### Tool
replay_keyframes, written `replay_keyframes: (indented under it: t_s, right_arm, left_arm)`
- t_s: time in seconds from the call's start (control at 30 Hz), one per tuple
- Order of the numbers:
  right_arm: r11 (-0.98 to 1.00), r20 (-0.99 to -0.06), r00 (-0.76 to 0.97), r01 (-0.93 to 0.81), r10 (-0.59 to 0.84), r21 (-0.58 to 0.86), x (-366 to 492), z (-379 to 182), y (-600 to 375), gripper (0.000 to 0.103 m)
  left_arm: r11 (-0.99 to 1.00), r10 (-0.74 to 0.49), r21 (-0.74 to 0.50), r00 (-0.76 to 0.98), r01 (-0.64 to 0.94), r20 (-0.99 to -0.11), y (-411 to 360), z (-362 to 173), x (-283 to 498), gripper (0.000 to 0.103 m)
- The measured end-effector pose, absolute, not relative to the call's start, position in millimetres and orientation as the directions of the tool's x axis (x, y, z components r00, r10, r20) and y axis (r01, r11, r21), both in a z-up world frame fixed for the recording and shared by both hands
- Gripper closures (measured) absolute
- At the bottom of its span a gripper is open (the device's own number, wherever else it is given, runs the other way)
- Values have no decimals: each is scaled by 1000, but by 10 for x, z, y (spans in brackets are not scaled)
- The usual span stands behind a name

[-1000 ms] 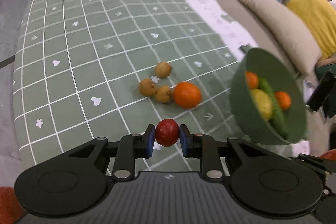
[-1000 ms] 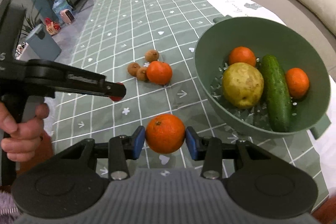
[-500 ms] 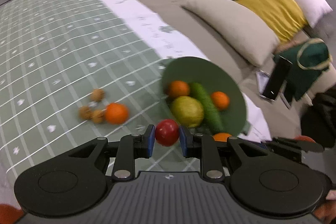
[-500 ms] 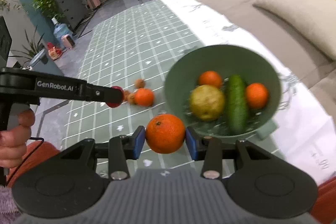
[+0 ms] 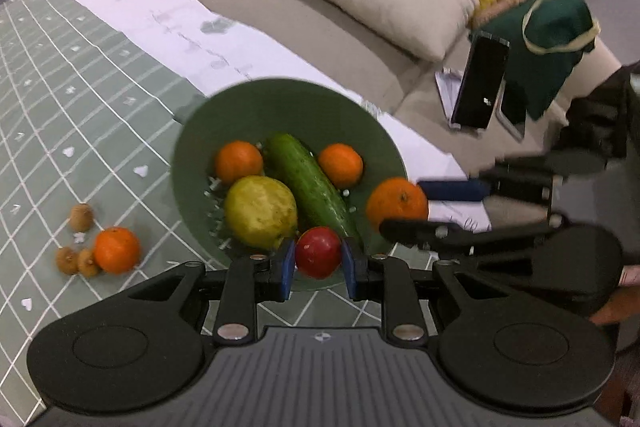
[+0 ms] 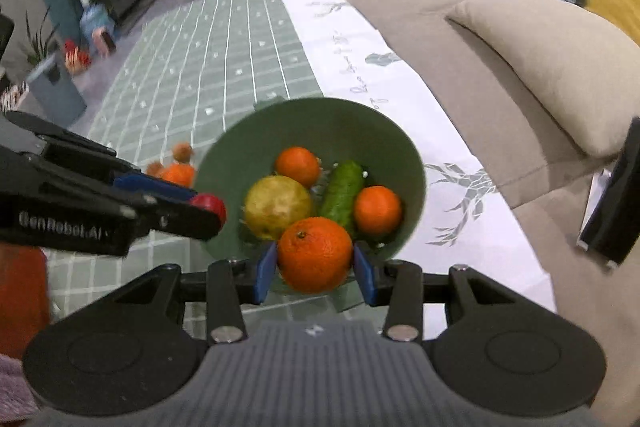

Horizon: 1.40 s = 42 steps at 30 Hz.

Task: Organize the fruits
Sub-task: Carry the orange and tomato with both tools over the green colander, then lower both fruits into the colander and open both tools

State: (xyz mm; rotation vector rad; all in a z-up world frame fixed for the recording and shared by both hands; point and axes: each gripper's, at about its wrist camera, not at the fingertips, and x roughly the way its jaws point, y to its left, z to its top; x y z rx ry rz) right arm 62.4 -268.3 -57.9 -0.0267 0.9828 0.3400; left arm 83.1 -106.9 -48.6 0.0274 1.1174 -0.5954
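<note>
You're holding the red fruit (image 5: 318,251) pinched in the left gripper (image 5: 318,269), hanging at the near rim of the green bowl (image 5: 240,107). You're holding the big orange (image 6: 315,254) clamped in the right gripper (image 6: 315,269), also at the bowl's near edge. Inside are sitting a pear (image 5: 260,213), a cucumber (image 5: 310,183) and two small oranges (image 5: 239,163).

Risks: you're crowding both grippers over one bowl, so the fingers are likely to be clashing. Letting go this near the rim, fruit is likely to be bouncing out onto the checked cloth (image 5: 80,107). The bowl is filling up, so a drop may be rolling off the pear. One orange (image 5: 116,249) and three brown fruits (image 5: 81,217) are lying outside on the cloth.
</note>
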Motion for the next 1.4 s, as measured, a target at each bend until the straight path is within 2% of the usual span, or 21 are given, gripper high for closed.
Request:
replay_keyframes:
  t_s: [0.17,0.63,0.77,1.27,1.4]
  right_arm:
    - [927,-853,461,-369,243,64,788,-657,-2729,64]
    - [875,-895,366,-481,254,52,1056,-891,-2641,66]
    - [878,-891,366,-473,268,69,1081,-907,-2663,66]
    - [932,-870,409,-336,276,137,1042,-818,-2713,53]
    - [940,-866,413,-301,282,163,1003,-794,-2718,51]
  left_arm:
    - [846,-402,-244,265,475,-876,-1202,-620,869,76]
    - [856,-353,-227,206,464,-913,-1318,-835,1101,75]
    - [860,-345,-229,190,456,-919,-1311,-902,1133,75]
    - [849,-316,-196,176,491,-932,-1373,-1009,1111,75]
    - [847,-308,-181,183,500,-934,-1385,-981,1095,63]
